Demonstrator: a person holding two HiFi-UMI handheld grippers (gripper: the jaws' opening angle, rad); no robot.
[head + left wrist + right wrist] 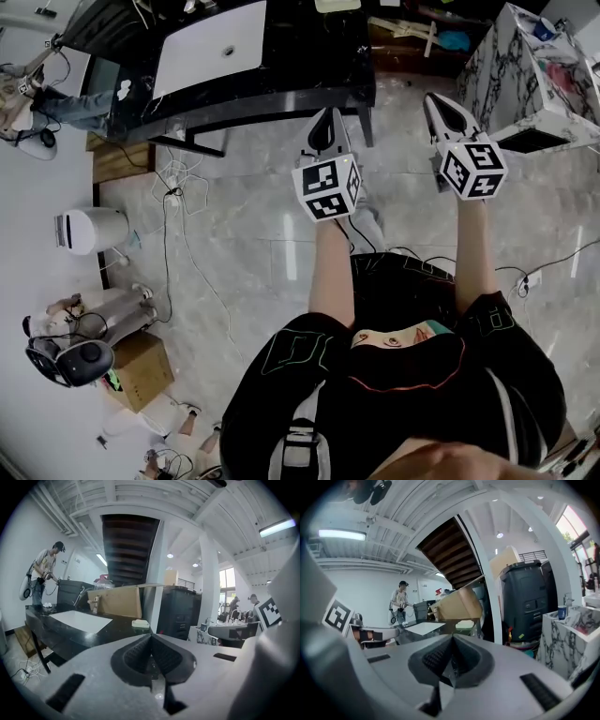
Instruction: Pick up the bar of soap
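The bar of soap (140, 623) is a pale green block in a small dish on the far end of the black table (75, 634). It also shows in the right gripper view as soap (464, 624), and at the head view's top edge as soap (336, 5). My left gripper (323, 122) is held over the floor just short of the table, jaws shut with nothing between them. My right gripper (439, 108) hangs beside it on the right, also shut and empty. Both point toward the table, well short of the soap.
A white mat (211, 47) lies on the black table (309, 66). A marble-patterned cabinet (525, 75) stands at the right. Cables (178, 187), a white appliance (89, 230) and a cardboard box (141, 370) sit on the floor at the left. A person (41, 573) stands at the table's far left.
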